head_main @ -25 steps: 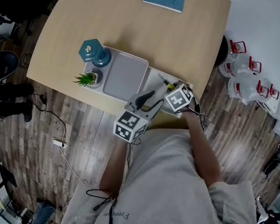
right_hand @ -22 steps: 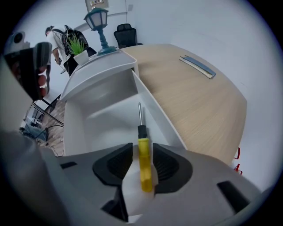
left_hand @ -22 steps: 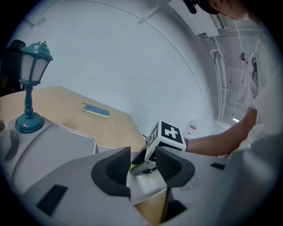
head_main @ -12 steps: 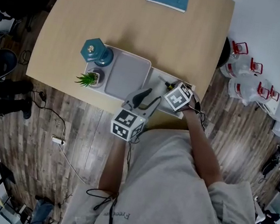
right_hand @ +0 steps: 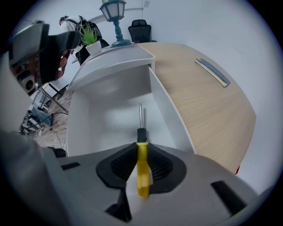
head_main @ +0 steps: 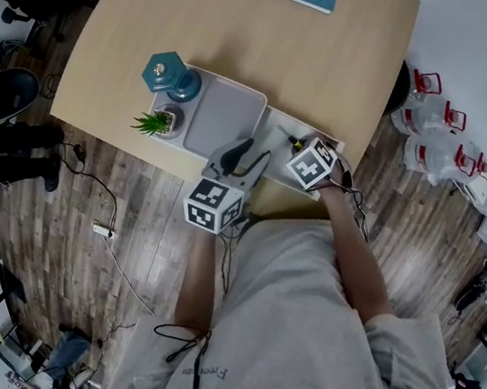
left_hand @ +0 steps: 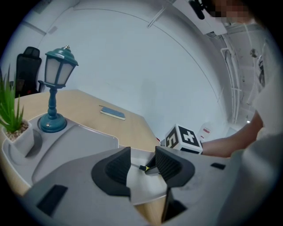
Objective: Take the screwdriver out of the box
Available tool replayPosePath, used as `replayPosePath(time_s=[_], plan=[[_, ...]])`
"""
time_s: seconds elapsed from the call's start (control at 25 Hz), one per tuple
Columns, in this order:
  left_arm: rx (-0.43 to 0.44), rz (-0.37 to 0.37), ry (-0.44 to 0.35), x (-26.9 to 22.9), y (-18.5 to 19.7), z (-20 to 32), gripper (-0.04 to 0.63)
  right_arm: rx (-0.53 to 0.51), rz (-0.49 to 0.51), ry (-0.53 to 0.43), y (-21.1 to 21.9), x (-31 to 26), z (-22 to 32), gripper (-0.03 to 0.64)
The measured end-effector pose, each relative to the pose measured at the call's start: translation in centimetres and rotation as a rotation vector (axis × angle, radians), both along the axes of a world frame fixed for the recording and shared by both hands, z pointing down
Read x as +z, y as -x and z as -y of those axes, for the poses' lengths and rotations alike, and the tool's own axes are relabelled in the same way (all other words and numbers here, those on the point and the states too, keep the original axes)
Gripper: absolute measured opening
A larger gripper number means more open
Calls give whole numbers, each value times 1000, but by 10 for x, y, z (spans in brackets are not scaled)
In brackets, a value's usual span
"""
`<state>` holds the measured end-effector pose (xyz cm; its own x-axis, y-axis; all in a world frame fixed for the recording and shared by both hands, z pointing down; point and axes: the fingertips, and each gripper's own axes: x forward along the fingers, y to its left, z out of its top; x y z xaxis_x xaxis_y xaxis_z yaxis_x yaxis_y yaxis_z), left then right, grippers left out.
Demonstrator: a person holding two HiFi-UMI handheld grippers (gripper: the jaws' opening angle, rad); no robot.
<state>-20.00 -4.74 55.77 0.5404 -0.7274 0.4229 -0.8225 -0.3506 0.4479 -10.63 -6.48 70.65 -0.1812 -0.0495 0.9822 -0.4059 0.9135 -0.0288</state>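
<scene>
Yellow-handled, steel-shafted screwdriver point(right_hand: 141, 176) lies inside the white plastic box point(right_hand: 170, 112). The right tongs point(right_hand: 142, 152) have just been closing and now pinch its handle (lift-out looks ready), while the left tongs point(left_hand: 142, 164) gape wide, empty.

Right gripper point(right_hand: 141, 164) jaws just closing on screwdriver point(right_hand: 141, 148) — left gripper point(left_hand: 142, 162) jaws apart.

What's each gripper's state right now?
Left gripper: open, empty.
Right gripper: jaws have just been closing, now shut on the screwdriver in the box.
</scene>
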Motion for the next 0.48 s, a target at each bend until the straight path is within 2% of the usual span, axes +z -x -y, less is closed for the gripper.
replayPosePath(time_s=[0.2, 0.48], plan=[[-120, -27, -4, -7, 15, -12, 166, -88, -5, 9, 2, -1, -8, 78], [-244, 16, 5, -13, 24, -37, 166, -171, 41, 5, 20, -7, -11, 78]])
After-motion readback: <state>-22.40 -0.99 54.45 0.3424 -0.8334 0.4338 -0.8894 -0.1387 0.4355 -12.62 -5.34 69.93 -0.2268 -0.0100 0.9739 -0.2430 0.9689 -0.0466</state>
